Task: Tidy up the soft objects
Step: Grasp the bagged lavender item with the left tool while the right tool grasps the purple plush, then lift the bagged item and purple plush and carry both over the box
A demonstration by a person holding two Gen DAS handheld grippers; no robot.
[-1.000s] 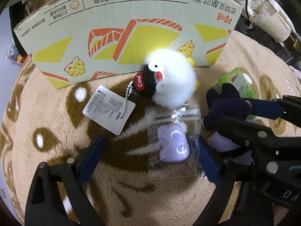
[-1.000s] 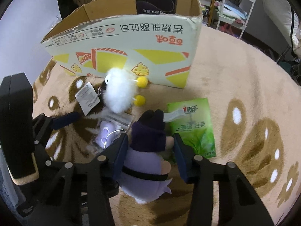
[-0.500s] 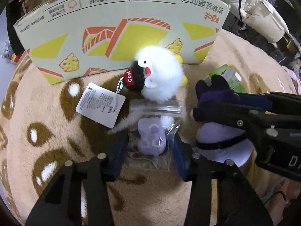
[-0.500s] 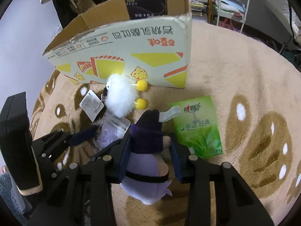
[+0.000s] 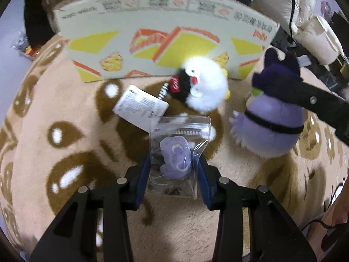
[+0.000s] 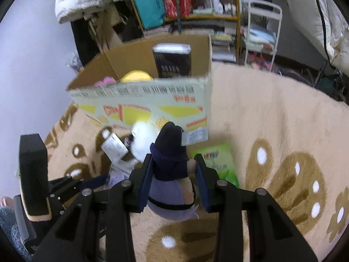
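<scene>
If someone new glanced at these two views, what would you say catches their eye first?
Probably the purple plush toy, gripped between the fingers of the right gripper above the paw-print rug. Next, the left gripper pinching a clear zip bag with a small purple toy inside. Behind them stands the open cardboard box, with a fluffy white keychain plush lying against its front.

The left wrist view is taken from low and close above the rug, faced along the left claw toward the printed wall of the cardboard box. The right wrist view is taken from higher — the box's open top is looked into, and shelves are seen behind. Box, rug and the purple plush — all are shared by both views.
</scene>
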